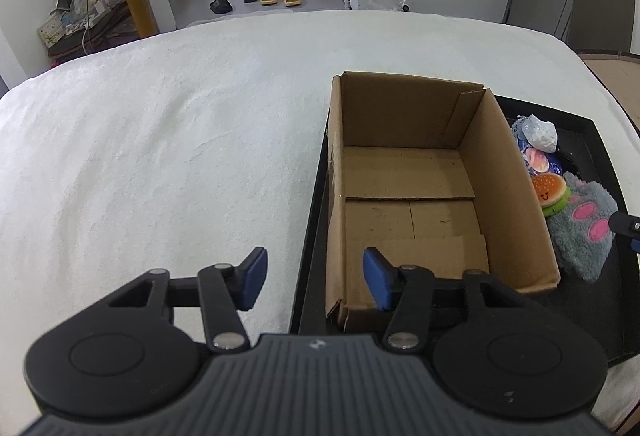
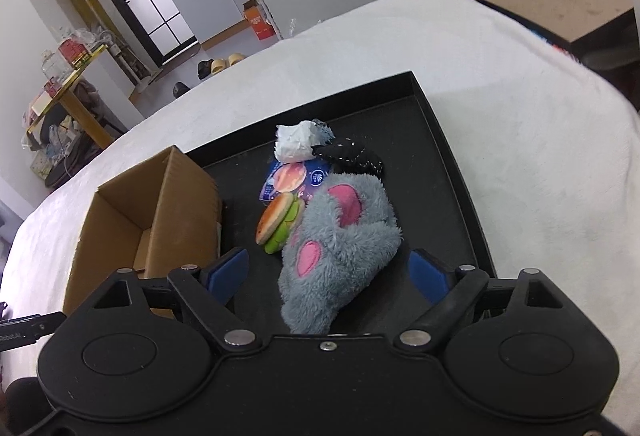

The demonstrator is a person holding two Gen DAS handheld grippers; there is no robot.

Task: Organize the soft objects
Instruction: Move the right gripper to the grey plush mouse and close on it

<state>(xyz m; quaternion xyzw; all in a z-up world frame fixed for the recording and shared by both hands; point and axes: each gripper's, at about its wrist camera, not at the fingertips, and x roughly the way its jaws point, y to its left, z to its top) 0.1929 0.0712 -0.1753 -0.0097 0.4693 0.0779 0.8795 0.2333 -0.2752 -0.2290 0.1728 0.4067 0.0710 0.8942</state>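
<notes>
Right gripper [image 2: 326,274] released, jaws straddling the grey plush paw [image 2: 340,240] on the black tray [image 2: 452,155]. Left gripper [image 1: 316,278] released, straddling the near-left wall of the empty box [image 1: 404,175]. Risk: closing may snag the burger toy [image 2: 280,224] touching the paw.

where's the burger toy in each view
Left wrist view: the burger toy sits at the right edge, on the black tray, just right of the cardboard box and left of the grey paw plush.
Right wrist view: the burger toy is near the centre, between the cardboard box and the grey paw plush.
Shared landmark: the cardboard box.
</notes>
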